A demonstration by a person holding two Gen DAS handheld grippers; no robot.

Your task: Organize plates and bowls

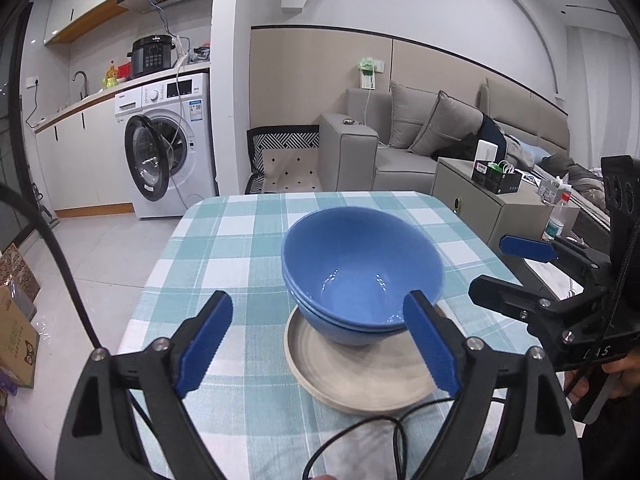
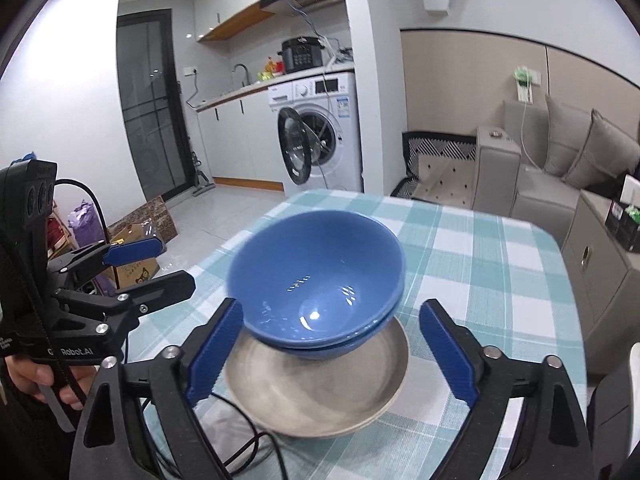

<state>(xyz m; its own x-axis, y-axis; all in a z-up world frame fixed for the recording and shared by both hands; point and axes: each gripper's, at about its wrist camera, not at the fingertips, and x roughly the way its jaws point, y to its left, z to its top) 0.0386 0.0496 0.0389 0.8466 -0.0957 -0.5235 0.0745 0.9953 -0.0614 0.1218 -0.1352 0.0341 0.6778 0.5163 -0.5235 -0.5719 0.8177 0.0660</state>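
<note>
Two blue bowls (image 1: 360, 264) (image 2: 316, 264) sit nested one in the other on a small stack of grey plates (image 1: 360, 376) (image 2: 320, 392). The stack rests on a table with a teal checked cloth (image 1: 224, 248) (image 2: 480, 264). My left gripper (image 1: 320, 300) (image 2: 174, 264) is open, its blue pads wide on either side of the stack and touching nothing. My right gripper (image 2: 332, 308) (image 1: 500, 268) is open too, to the right of the left one, with the bowls ahead of its spread fingers. Neither holds anything.
A black cable (image 1: 360, 428) loops on the cloth at the table's near edge. Beyond the table are a washing machine with its door open (image 1: 160, 152), a grey sofa (image 1: 400, 136), a grey cabinet (image 1: 472, 192) with a bottle (image 1: 558, 216), and cardboard boxes (image 1: 16, 320) on the floor at the left.
</note>
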